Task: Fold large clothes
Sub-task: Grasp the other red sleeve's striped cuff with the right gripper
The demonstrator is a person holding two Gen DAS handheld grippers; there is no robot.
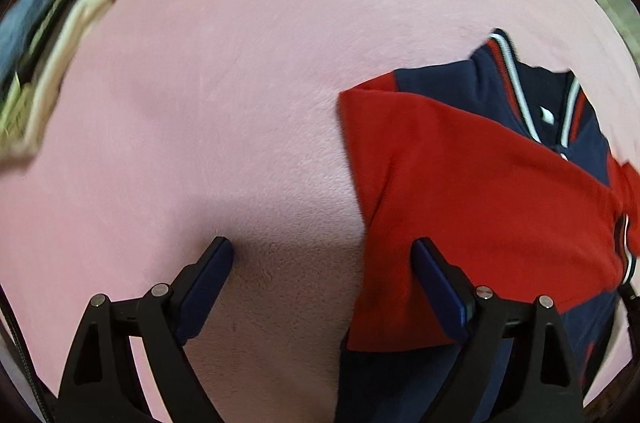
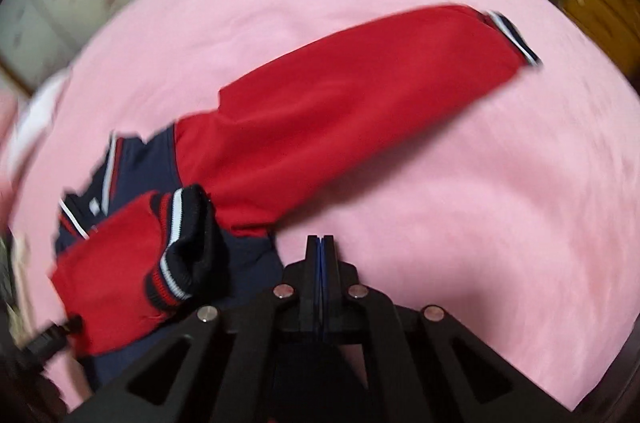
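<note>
A red and navy jacket (image 1: 480,191) lies on a pink blanket (image 1: 240,83), toward the right of the left wrist view. Its striped collar (image 1: 508,63) points away from the camera, and one red sleeve is folded across the navy front.

The left gripper (image 1: 322,263) stands wide open, holding nothing. Its left finger sits over bare blanket, while its right finger (image 1: 436,283) is over the near edge of the folded sleeve (whether it touches the cloth I cannot tell).

In the right wrist view the right gripper (image 2: 320,243) has its fingers pressed flat together with only the blue pads between them, gripping no cloth. It sits just beside the jacket's navy body. The other red sleeve (image 2: 360,95) stretches out straight across the blanket toward the upper right, ending in a striped cuff (image 2: 514,39). The folded sleeve's ribbed cuff (image 2: 184,247), black with white and red stripes, is bunched up on the jacket front at lower left.

A blurred stack of folded fabrics (image 1: 44,63), blue, green and cream, lies at the far left edge of the blanket.
</note>
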